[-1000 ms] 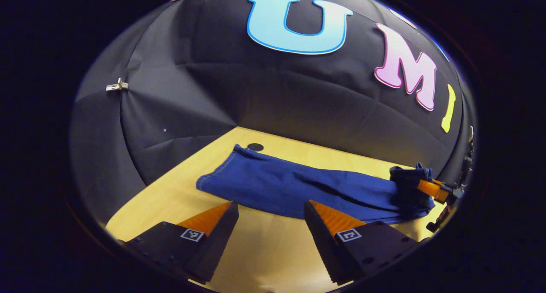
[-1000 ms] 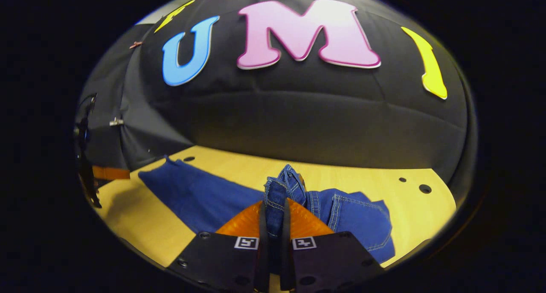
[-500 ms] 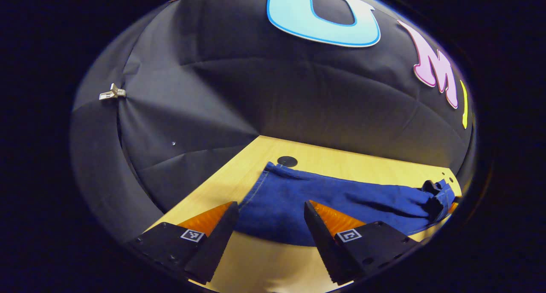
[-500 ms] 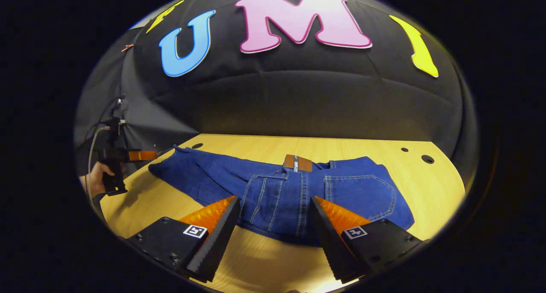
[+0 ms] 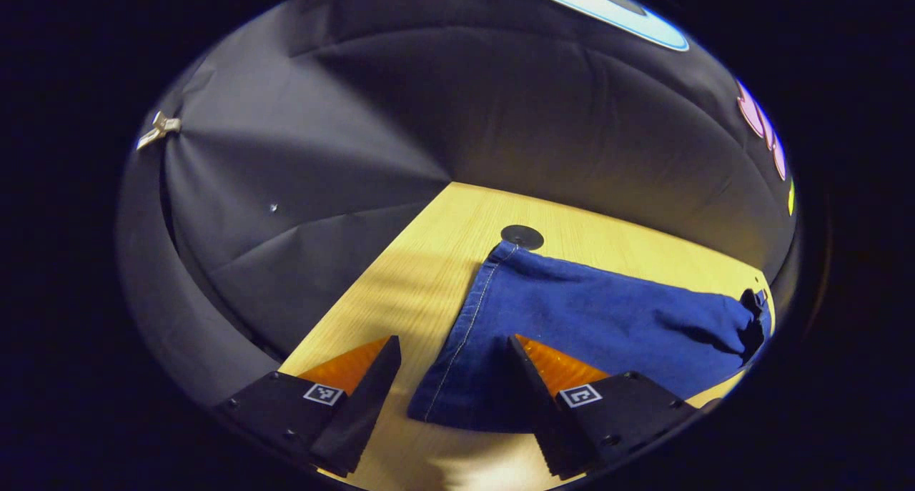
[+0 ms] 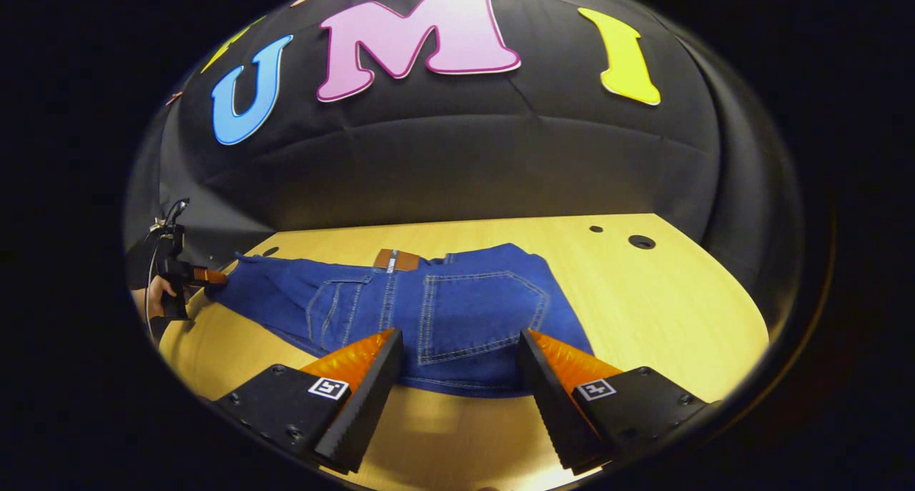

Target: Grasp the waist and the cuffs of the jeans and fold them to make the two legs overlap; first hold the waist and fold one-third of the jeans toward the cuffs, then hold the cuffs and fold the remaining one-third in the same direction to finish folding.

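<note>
Jeans (image 6: 443, 312) flat on wooden table (image 6: 665, 298), black cloth wall (image 6: 465, 169) behind, both grippers' fingers (image 5: 372, 384) spread, holding nothing.

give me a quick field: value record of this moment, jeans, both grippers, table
jeans: blue, lying flat, legs overlapped lengthwise
waist end: back pocket up, brown patch at the far edge
cuff end: hem near the left gripper
left gripper: open, one finger over the hem
right gripper: open, at the waist end
table: light wood, dark holes
</note>
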`<state>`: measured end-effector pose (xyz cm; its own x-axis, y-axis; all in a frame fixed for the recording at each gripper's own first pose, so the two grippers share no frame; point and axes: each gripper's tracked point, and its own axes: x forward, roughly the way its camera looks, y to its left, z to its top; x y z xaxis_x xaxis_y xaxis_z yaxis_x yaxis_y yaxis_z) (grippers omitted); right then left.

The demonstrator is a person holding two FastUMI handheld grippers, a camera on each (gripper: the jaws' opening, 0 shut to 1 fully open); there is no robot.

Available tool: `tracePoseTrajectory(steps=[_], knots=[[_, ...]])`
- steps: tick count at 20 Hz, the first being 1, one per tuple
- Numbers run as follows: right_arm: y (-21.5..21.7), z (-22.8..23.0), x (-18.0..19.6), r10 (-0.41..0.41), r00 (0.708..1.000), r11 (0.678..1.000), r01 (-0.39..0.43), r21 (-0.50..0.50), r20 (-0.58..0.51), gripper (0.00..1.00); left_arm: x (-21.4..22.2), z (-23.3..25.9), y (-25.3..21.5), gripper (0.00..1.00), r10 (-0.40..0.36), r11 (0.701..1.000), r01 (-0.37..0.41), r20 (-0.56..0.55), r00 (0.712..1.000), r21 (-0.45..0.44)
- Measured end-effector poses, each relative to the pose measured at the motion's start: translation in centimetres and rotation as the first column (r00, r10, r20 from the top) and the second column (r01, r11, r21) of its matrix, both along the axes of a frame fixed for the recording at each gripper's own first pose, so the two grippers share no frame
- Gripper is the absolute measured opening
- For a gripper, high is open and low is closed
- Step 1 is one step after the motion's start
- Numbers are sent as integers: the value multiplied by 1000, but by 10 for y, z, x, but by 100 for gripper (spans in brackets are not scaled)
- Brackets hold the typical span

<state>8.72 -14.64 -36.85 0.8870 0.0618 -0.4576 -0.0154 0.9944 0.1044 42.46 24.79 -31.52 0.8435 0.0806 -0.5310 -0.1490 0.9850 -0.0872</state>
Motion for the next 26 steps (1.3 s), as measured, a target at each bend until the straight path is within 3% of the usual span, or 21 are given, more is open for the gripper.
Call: tracePoseTrajectory(steps=[4, 6, 10, 11, 13, 17, 20, 22, 26], knots=[[-4, -16, -4, 10, 999, 1000, -11, -16, -38, 99, -8, 6, -30, 94, -132, 989, 129, -41, 990, -70], [-2, -23, -6, 16, 999, 999, -17, -44, -42, 99, -13, 5, -39, 95, -183, 982, 180, -72, 980, -56], [5, -28, -11, 36, 998, 998, -38, -50, -54, 99, -9, 2, -60, 94, -197, 978, 202, -99, 975, 48], [5, -28, -12, 40, 998, 998, -42, -48, -55, 99, -6, 0, -77, 94, -226, 974, 226, -55, 973, -4], [5, -27, -14, 51, 997, 998, -54, -42, -58, 99, -5, 7, -90, 34, -154, 988, 155, 18, 988, -22], [3, -27, -19, 75, 995, 996, -78, -44, -64, 99, -6, 5, -89, 25, -114, 992, 117, 57, 992, -52], [2, -28, -20, 72, 995, 996, -75, -44, -69, 99, -7, 11, -89, 10, -83, 993, 88, 67, 994, -72], [-1, -25, -18, 65, 995, 997, -68, -35, -69, 98, -7, 15, -89, 6, -41, 992, 50, 77, 996, -113], [-18, -16, -16, 42, 997, 998, -44, -43, -63, 96, -11, 42, -91, 6, -19, 993, 34, 132, 991, -112]])
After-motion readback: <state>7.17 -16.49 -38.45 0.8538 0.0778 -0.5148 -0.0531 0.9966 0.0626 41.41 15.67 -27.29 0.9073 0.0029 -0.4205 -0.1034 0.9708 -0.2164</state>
